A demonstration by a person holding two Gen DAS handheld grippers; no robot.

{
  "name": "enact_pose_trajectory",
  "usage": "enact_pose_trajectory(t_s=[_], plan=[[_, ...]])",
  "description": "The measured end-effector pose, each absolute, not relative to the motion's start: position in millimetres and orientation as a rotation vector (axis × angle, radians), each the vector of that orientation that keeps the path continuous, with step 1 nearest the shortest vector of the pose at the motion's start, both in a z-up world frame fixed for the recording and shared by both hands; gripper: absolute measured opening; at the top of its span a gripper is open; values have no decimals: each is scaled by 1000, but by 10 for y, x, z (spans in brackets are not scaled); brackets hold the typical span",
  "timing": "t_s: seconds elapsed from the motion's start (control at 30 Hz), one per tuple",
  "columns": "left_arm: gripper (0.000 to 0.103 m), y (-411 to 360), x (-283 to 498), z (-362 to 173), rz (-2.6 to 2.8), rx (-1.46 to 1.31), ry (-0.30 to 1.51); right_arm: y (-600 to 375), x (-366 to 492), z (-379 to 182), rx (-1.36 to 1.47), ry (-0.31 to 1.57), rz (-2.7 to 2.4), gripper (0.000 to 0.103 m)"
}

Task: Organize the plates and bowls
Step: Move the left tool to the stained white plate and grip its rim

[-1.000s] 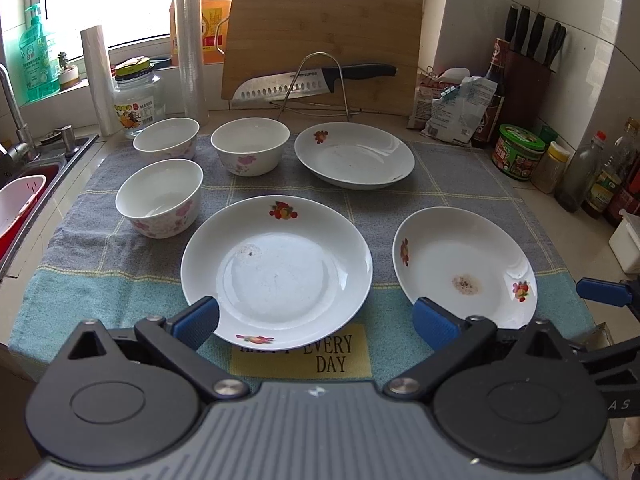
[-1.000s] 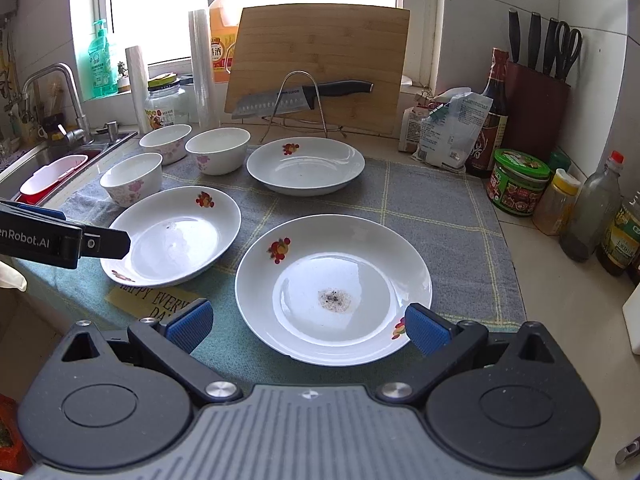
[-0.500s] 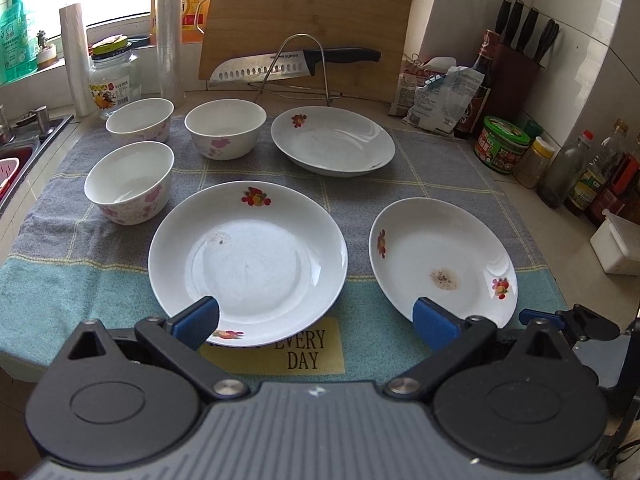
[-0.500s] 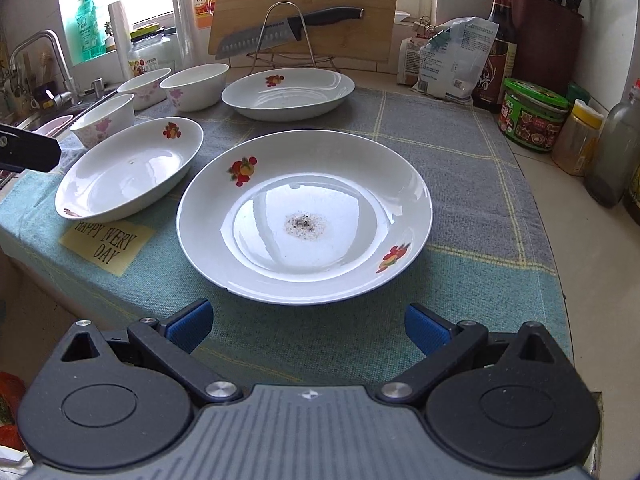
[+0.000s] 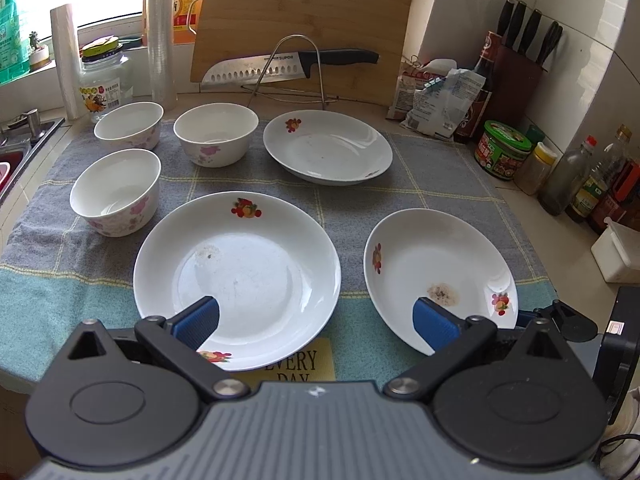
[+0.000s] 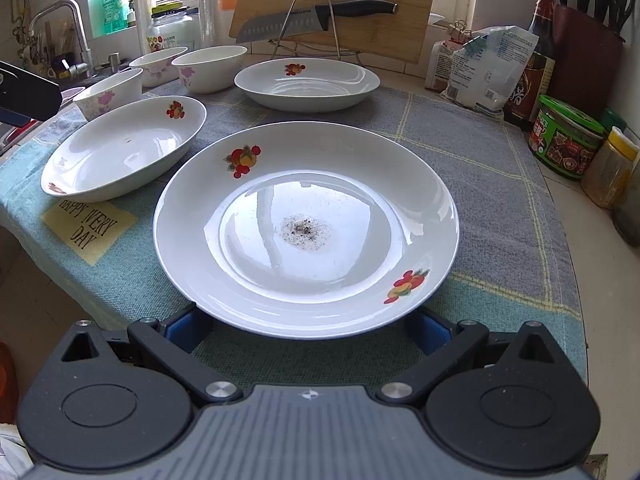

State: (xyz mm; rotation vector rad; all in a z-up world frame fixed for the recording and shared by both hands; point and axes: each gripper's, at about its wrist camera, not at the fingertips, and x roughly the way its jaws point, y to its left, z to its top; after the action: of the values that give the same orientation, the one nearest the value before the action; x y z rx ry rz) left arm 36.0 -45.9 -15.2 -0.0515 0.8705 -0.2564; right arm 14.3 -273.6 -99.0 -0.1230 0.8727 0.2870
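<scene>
Three white flowered plates lie on the towel: a front left plate (image 5: 236,276), a front right plate with a dirty spot (image 5: 436,276) and a back plate (image 5: 328,152). Three white bowls (image 5: 116,192) stand at the left. My left gripper (image 5: 316,320) is open, above the towel's front edge between the two front plates. My right gripper (image 6: 306,330) is open, low at the near rim of the dirty plate (image 6: 306,224); its blue fingertips are partly hidden under the rim. The right gripper also shows in the left wrist view (image 5: 560,316).
A cutting board (image 5: 300,28) and a knife on a rack (image 5: 288,68) stand at the back. Jars, bottles and a knife block (image 5: 520,68) line the right side. A sink (image 5: 12,156) is at the left. A yellow label (image 6: 90,226) marks the towel's front.
My right gripper has moved forward and down until its fingertips reach under the dirty plate's near rim. My left gripper has drifted right and slightly forward. Both stayed open.
</scene>
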Motion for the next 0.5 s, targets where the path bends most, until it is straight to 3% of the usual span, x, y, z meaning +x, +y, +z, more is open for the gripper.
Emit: enact_pose_trajectory(t_s=[0.5], plan=[[102,-857,860,-250,-435,52,896,-2813,5,-1045,-122,785,318,103]])
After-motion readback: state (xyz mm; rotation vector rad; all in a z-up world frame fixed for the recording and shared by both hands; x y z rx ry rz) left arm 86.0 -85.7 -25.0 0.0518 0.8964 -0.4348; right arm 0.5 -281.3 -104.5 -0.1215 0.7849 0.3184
